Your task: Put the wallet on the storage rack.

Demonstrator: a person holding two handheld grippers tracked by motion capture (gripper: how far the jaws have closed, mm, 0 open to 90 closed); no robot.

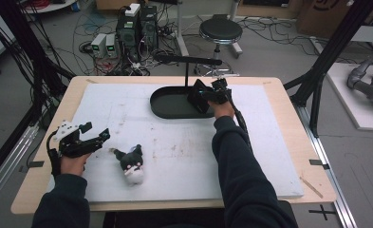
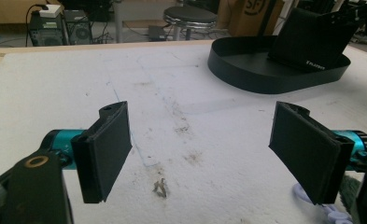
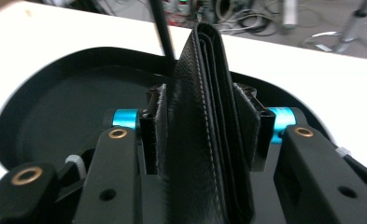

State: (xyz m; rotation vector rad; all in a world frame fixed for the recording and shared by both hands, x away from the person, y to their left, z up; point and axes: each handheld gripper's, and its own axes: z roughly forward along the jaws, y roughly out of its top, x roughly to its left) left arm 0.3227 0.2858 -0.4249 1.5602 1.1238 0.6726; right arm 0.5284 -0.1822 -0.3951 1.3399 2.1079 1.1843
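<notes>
1. Right gripper (image 1: 211, 95): jaws flanking a folded black wallet (image 3: 209, 130) standing upright in the black tray (image 1: 167, 107); contact with the pads unclear.
2. Left gripper (image 1: 96, 137): spread, empty, near the plush toy (image 1: 133, 165) on the counter (image 1: 174, 156).
3. Status: wallet apparently delivered to tray; release unfinished, toy still outside.

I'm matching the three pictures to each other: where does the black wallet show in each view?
High view: black wallet upper centre, over the black tray, at the right gripper.
Left gripper view: top right, upright in the tray.
Right gripper view: centre, upright between the jaws.
Shared landmark: the black tray.
</notes>
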